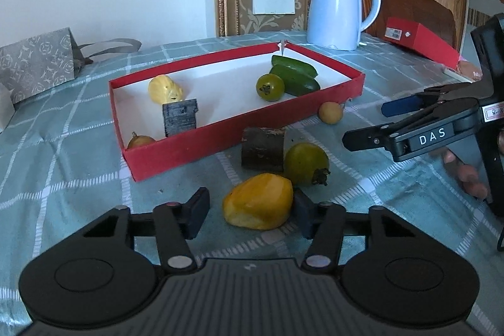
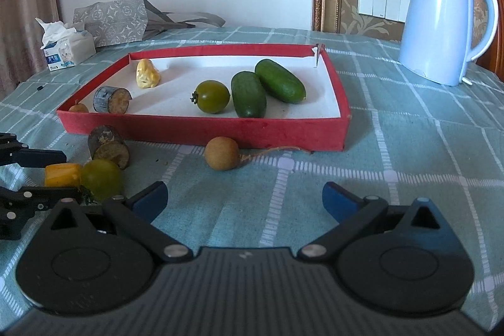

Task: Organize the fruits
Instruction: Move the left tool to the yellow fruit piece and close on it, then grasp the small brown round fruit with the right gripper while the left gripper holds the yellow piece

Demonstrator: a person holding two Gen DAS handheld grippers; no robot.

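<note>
An orange-yellow fruit (image 1: 257, 201) lies on the checked cloth between the fingers of my left gripper (image 1: 250, 211). The right pad touches it and the left pad stands a little off it. Just behind it are a green tomato (image 1: 305, 163) and a dark wood stub (image 1: 263, 151). A brown longan (image 2: 221, 157) lies loose in front of the red tray (image 2: 201, 128). In the tray are two green cucumbers (image 2: 249, 93), a green tomato (image 2: 211, 96), a pale yellow fruit (image 2: 147, 74), a wood stub (image 2: 111, 99) and a small longan (image 2: 78, 108). My right gripper (image 2: 245, 202) stands open over bare cloth.
A pale blue kettle (image 2: 441, 24) stands at the back right of the table. A grey patterned bag (image 2: 116, 19) and a tissue pack (image 2: 67, 51) sit at the back left. A flat red box (image 1: 419, 40) lies by a wooden chair. A hand (image 1: 469, 175) holds the right gripper.
</note>
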